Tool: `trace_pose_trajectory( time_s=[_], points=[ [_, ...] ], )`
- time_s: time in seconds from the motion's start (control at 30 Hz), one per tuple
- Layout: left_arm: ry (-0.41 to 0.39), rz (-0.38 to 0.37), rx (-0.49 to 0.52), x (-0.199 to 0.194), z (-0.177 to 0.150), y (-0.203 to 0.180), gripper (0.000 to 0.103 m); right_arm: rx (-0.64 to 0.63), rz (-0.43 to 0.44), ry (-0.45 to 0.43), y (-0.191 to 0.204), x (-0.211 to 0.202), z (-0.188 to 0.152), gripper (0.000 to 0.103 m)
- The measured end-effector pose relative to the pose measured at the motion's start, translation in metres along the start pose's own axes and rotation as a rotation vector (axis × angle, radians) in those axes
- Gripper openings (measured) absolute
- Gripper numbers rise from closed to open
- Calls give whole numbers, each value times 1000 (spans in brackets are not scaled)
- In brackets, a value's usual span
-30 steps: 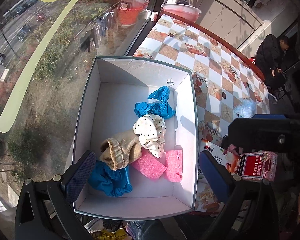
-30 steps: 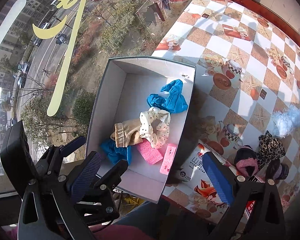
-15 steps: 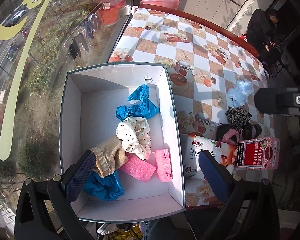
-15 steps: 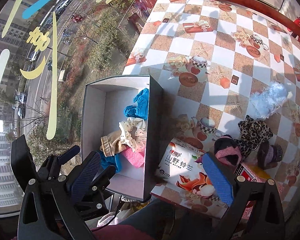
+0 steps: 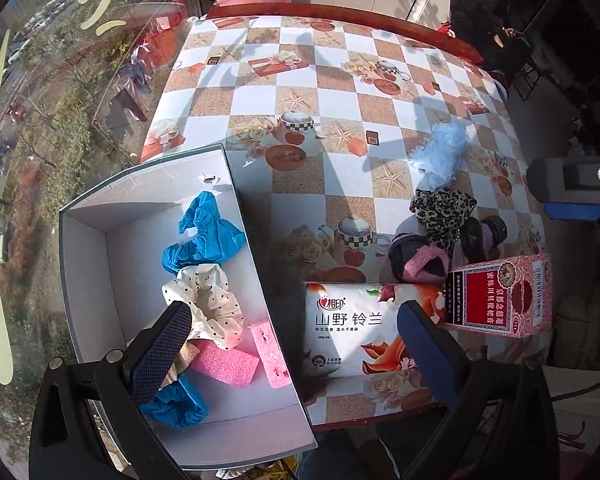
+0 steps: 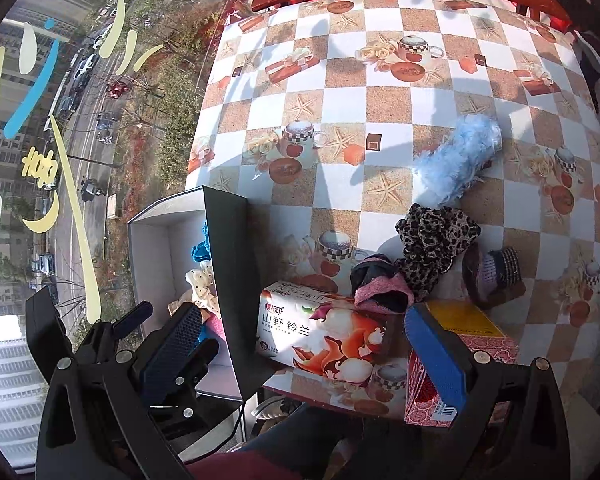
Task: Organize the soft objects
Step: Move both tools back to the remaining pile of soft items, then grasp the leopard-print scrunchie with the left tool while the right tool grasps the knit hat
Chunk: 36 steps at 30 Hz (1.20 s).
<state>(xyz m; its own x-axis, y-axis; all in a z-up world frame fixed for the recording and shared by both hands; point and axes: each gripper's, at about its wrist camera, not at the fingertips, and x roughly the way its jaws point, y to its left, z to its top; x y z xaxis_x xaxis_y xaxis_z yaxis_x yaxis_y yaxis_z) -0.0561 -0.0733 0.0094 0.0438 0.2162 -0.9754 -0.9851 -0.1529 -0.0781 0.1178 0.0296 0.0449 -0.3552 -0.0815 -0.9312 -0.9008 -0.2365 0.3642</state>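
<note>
Scrunchies and other soft pieces lie in two groups: several already in the white box [image 5: 84,264] at the near left, while the leopard scrunchie [image 6: 436,240], pink-and-black sock [image 6: 380,288] and fluffy blue piece [image 6: 460,160] wait on the table [image 6: 340,100] to the right. Both the left gripper [image 5: 288,344] and right gripper [image 6: 300,352] hover with fingers spread wide, holding nothing. A good next pick is probably the sock: lower the right fingers astride its bunched middle, clear of the tissue pack [image 6: 320,336], and close gently.

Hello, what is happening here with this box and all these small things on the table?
A person is sorting soft objects with a gripper in each hand. Both the left gripper and the right gripper are open and hold nothing. The white box already contains blue cloths, a dotted scrunchie and pink sponges. On the table a fluffy blue piece, a leopard scrunchie and a pink and black piece still wait outside, near a tissue pack.
</note>
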Motion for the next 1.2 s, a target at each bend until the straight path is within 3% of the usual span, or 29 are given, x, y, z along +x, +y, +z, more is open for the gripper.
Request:
trace_pose_trajectory(
  time_s=[0.53,0.67,0.9,1.07,1.2],
  points=[
    [67,23,178,47,55,-76,103,237,-57,0,-139,-15,5,102],
    [103,22,237,70,70,-99,103,269,-71,34,-166,-2,9,102],
    [217,-47,323,125,99,-144,103,289,-99,141,-206,39,8,102],
    [289,-84,343,161,103,-165,103,292,-52,187,-219,69,5,102],
    [341,-62,364,185,100,-175,103,342,-24,191,-233,82,3,102]
  ],
)
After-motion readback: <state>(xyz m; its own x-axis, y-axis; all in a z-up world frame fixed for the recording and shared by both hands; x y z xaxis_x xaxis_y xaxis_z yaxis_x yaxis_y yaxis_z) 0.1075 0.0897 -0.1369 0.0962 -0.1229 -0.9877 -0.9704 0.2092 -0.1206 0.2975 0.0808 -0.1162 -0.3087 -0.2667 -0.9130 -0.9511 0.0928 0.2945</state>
